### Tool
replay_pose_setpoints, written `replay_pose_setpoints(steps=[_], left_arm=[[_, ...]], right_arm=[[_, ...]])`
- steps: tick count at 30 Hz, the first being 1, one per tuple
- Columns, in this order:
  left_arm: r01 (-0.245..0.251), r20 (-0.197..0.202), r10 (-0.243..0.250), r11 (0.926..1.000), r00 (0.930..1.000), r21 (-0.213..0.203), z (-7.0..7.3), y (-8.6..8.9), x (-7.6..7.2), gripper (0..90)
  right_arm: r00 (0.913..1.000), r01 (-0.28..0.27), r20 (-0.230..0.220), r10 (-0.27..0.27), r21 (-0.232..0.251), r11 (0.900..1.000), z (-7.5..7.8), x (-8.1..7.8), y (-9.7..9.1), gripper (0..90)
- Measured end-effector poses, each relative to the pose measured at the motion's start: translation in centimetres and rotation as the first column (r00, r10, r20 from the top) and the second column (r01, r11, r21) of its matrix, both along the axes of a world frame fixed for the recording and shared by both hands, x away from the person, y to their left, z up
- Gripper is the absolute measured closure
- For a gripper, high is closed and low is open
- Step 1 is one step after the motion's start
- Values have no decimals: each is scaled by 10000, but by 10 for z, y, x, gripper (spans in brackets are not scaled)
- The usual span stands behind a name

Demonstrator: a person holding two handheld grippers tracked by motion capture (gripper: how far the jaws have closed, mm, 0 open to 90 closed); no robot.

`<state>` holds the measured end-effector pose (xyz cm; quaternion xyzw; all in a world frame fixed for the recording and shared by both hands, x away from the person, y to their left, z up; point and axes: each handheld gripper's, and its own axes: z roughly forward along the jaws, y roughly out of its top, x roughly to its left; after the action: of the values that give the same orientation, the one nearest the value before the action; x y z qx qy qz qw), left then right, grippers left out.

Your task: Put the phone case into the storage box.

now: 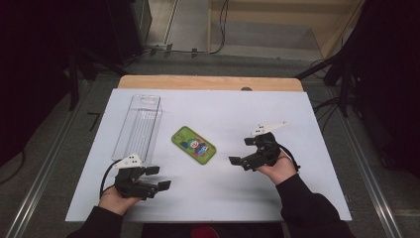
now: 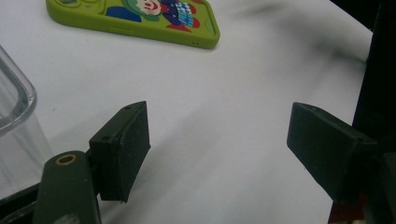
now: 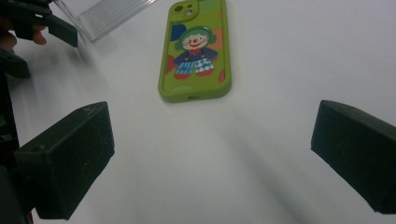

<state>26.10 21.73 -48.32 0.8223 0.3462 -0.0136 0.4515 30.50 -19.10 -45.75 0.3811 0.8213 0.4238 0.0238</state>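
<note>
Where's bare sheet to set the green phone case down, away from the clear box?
Free: the white sheet right of and behind the phone case, out to its far right corner, and the near strip between left gripper and right gripper. Crowded: the left side, where the clear box lies close beside the case.

one green phone case (image 1: 194, 145), one clear plastic box (image 1: 138, 126), two handheld grippers, one white table sheet (image 1: 218, 193)
</note>
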Motion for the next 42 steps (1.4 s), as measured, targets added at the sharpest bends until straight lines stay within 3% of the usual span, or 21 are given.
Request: replay_pose_setpoints(steps=[17,42], left_arm=[[79,36,-78,10000,10000,-32,1,0,-1,222],[24,119,-24,10000,9999,-24,2,1,-1,224]], right_arm=[[9993,-310,192,316,-310,9990,6,20,28,0],[9987,-507,46,510,-399,9979,7,40,62,0]])
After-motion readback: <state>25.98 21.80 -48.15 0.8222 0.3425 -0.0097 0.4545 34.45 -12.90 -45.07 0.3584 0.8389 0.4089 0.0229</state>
